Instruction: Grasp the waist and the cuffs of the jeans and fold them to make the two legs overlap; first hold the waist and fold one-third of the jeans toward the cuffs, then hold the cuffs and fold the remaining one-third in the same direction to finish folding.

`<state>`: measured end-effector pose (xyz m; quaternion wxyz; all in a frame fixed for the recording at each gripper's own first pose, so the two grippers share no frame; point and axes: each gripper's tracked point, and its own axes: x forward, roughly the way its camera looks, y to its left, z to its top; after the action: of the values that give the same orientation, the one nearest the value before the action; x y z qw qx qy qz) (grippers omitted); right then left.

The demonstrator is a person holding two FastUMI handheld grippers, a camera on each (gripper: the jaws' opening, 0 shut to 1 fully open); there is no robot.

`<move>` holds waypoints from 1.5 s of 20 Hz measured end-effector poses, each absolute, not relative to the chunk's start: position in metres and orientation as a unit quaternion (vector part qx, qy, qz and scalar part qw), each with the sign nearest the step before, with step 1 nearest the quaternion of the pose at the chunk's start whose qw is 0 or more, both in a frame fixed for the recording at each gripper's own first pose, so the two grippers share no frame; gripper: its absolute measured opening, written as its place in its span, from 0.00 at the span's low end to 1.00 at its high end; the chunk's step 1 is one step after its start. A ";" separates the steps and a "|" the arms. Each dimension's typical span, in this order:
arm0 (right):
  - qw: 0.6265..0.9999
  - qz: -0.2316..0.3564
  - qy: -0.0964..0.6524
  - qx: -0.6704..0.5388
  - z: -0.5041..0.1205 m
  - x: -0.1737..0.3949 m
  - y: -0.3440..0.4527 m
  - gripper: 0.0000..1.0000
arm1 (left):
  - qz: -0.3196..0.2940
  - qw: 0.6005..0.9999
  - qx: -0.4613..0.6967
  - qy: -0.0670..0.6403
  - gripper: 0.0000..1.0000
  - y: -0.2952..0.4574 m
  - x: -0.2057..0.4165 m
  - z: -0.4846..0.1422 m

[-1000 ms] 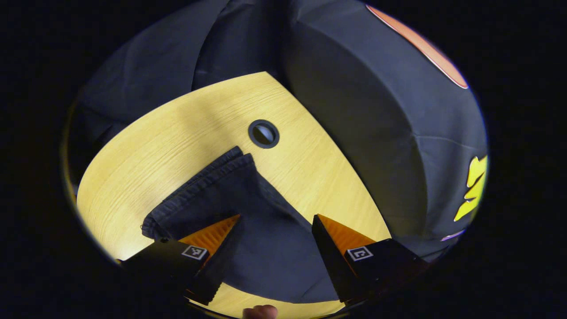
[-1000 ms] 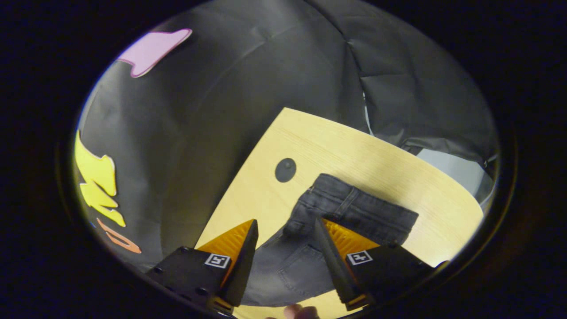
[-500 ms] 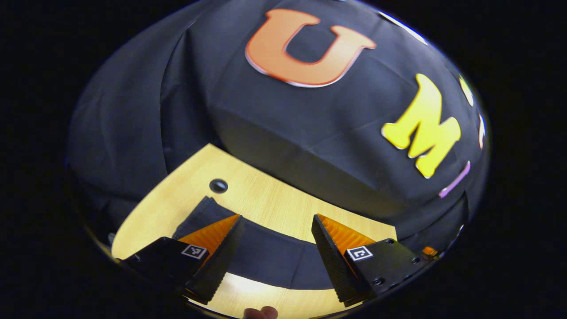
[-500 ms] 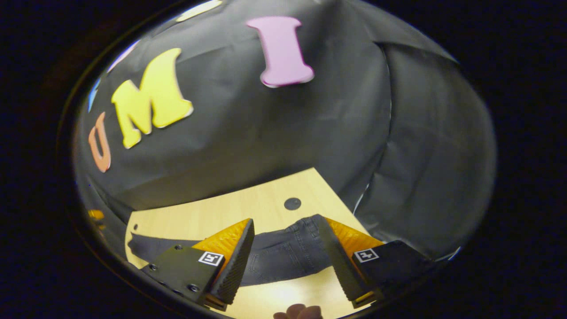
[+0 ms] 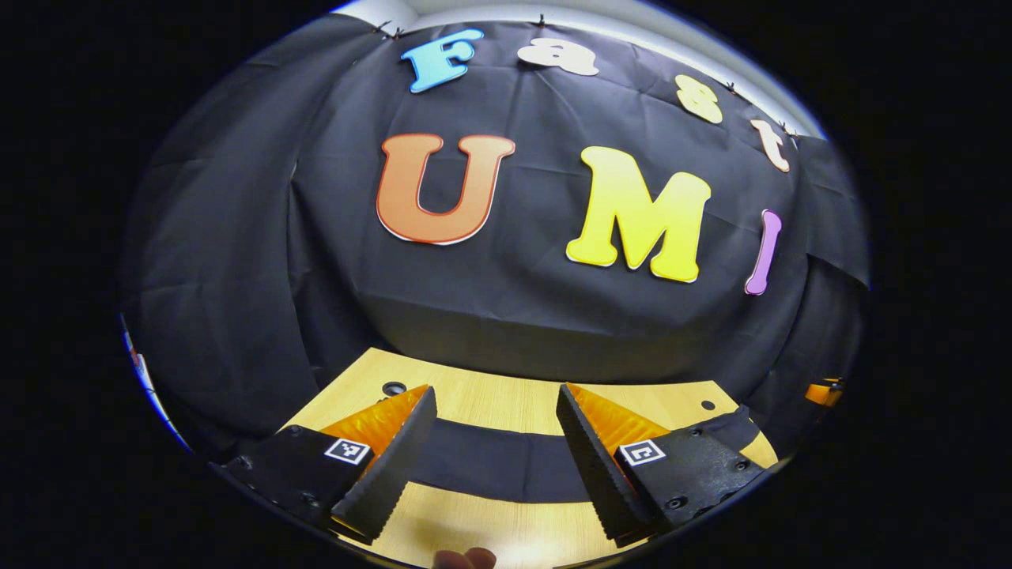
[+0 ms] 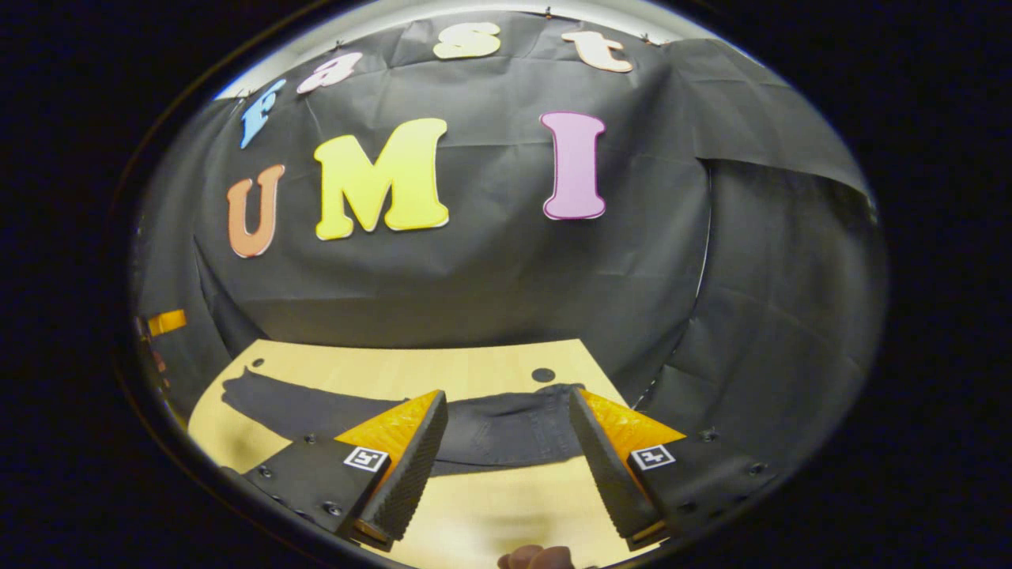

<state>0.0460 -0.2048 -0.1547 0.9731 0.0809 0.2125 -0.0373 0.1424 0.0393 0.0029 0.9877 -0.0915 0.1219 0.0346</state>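
Note:
Dark jeans (image 6: 506, 427) lie flat and stretched lengthwise across the pale wooden table (image 6: 490, 498). In the right gripper view the waist end sits between and just beyond my fingers, and the legs run off to the left toward the cuffs (image 6: 237, 391). In the left gripper view a dark band of the jeans (image 5: 494, 466) crosses the table behind my fingers. My left gripper (image 5: 494, 466) is open, raised above the table's near side, holding nothing. My right gripper (image 6: 506, 462) is open too, back from the waist, with nothing between its fingers.
Round cable holes sit in the table near its far corners (image 5: 393, 389) (image 6: 542, 374). The black cloth wall rises right behind the table's far edge. A fingertip (image 5: 465, 559) of the holding hand shows at the bottom of each view.
Both grippers have pulled back from the jeans and tilted up, from looking down at cuffs and waist to facing the wall. Both stayed open; the jeans lie flat.

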 end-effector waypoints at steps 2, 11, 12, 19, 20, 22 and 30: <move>0.974 -0.054 0.200 0.097 -0.158 0.035 -0.206 0.92 | 0.035 0.988 -0.099 0.110 0.98 0.029 0.131 0.005; 0.958 -0.081 0.248 0.120 -0.228 0.043 -0.244 0.92 | 0.029 0.991 -0.065 0.115 0.99 0.006 0.129 0.008; 0.957 -0.083 0.251 0.118 -0.240 0.052 -0.254 0.92 | 0.031 0.991 -0.065 0.116 0.99 0.001 0.131 0.007; 0.930 -0.090 0.321 0.157 -0.358 0.127 -0.321 0.96 | 0.044 0.986 -0.071 0.145 0.98 -0.036 0.133 0.001; 0.925 -0.094 0.331 0.160 -0.376 0.133 -0.329 0.97 | 0.046 0.985 -0.070 0.149 0.98 -0.041 0.133 -0.001; 0.919 -0.105 0.343 0.165 -0.400 0.146 -0.341 0.92 | 0.048 0.984 -0.065 0.157 0.99 -0.047 0.131 -0.003; 0.908 -0.068 0.377 0.169 -0.437 0.161 -0.329 0.74 | 0.077 0.978 -0.081 0.175 0.99 -0.047 0.126 -0.014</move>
<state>0.1607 -0.3294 -0.4369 0.9081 0.1685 0.3775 -0.0676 0.1256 -0.0469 -0.0141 0.9781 -0.0808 0.1754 0.0771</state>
